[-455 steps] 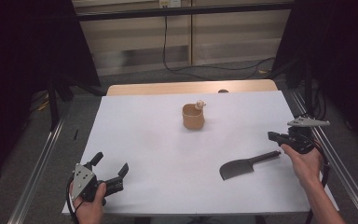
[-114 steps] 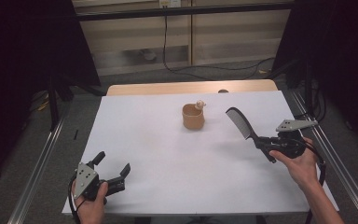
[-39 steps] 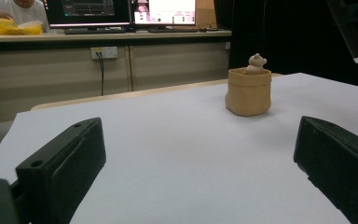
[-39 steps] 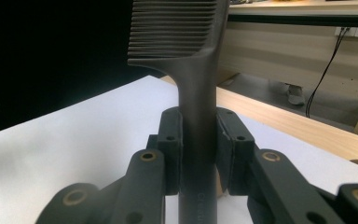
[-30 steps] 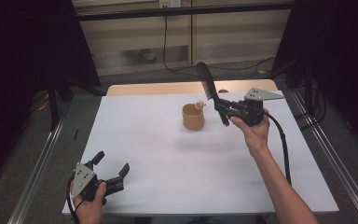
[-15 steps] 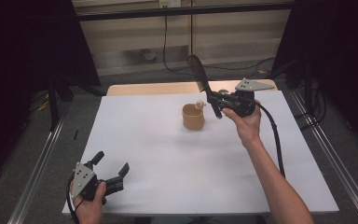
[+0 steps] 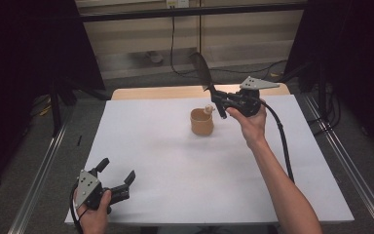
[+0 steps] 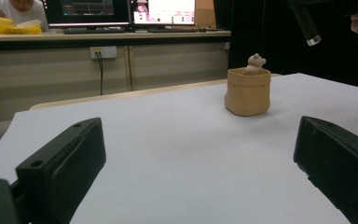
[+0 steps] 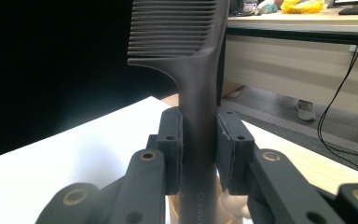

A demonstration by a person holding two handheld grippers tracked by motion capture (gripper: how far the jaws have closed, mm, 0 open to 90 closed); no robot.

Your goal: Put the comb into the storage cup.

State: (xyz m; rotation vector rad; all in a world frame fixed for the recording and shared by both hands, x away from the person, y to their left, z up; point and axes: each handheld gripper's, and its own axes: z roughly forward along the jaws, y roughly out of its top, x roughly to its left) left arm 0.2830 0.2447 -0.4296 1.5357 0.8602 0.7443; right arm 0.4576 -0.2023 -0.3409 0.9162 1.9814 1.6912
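Right gripper (image 9: 199,154) clamped a dark matte plastic comb (image 9: 186,51) by its smooth handle, fine teeth at 12 o'clock; left gripper (image 7: 111,181) sat open.

Even overhead light brightens the white table (image 7: 175,161); surroundings stay dark, close tool parts blurred.

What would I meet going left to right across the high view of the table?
Left tongs near the front edge → tan pot with a small figure inside → right tongs, gripping a dark comb.
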